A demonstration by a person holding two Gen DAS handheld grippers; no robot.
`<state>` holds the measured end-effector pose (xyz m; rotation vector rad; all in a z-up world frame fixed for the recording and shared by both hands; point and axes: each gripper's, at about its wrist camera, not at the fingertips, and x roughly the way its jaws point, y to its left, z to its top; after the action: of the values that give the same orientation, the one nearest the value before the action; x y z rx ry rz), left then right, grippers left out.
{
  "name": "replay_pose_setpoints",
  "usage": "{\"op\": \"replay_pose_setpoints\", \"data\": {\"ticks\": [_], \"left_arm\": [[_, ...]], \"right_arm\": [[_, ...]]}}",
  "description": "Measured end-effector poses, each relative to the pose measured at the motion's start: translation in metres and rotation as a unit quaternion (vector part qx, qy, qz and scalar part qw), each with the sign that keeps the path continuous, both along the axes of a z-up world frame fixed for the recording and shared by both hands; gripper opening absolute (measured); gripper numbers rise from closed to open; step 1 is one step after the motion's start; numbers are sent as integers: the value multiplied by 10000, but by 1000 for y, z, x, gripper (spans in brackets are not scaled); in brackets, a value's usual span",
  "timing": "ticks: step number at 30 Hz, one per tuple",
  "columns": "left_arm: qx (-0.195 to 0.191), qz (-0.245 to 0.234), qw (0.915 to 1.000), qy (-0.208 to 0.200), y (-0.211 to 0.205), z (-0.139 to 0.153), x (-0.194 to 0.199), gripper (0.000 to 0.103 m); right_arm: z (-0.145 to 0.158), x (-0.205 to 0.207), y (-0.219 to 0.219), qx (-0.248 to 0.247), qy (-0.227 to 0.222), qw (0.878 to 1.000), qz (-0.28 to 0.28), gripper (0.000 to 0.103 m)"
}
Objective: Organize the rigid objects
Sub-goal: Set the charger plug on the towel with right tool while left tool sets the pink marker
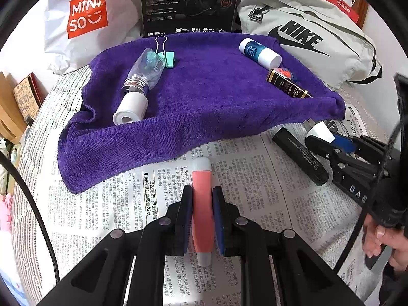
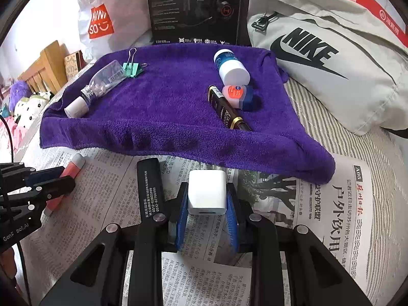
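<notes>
My left gripper [image 1: 202,199] is shut on a pink and white tube [image 1: 201,204] over the newspaper, just in front of the purple towel [image 1: 199,107]. My right gripper [image 2: 207,193] is shut on a white charger cube [image 2: 207,191] near the towel's front edge. On the towel lie a clear bottle with a white cap [image 1: 139,84], a green binder clip [image 1: 167,58], a blue and white bottle [image 1: 258,52], a black and gold tube [image 1: 288,84] and a small pink jar [image 2: 236,94]. A black stick [image 2: 150,191] lies on the newspaper, left of the charger.
Newspaper [image 1: 267,178] covers the striped bed in front. Behind the towel stand a Miniso bag [image 1: 86,12], a black headset box [image 1: 190,2] and a grey Nike bag [image 1: 311,38]. A wooden headboard [image 2: 48,66] and plush toys are at far left.
</notes>
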<state>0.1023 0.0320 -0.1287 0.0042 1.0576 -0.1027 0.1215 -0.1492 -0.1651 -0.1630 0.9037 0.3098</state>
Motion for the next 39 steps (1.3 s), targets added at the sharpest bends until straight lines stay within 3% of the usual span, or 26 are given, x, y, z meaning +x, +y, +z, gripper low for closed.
{"op": "replay_pose_setpoints", "data": {"ticks": [3, 14, 19, 24, 32, 39], "left_arm": [[-12, 42, 10000, 8, 1, 0, 0, 16], [-95, -76, 9999, -60, 3, 1, -3, 15], [-632, -3, 9980, -36, 17, 9, -6, 15], [-1015, 4, 9948, -29, 28, 16, -6, 15], [-1208, 56, 9927, 6, 38, 23, -1, 15], [-1108, 38, 9938, -63, 42, 36, 9, 15]], "right_arm": [[-3, -6, -2, 69, -242, 9997, 6, 28], [-1, 0, -6, 310, -70, 9995, 52, 28], [5, 0, -18, 589, 343, 9977, 28, 27], [11, -11, -23, 567, 422, 9974, 115, 27], [14, -26, -18, 562, 474, 9966, 361, 27], [22, -18, -13, 657, 563, 9946, 567, 27]]}}
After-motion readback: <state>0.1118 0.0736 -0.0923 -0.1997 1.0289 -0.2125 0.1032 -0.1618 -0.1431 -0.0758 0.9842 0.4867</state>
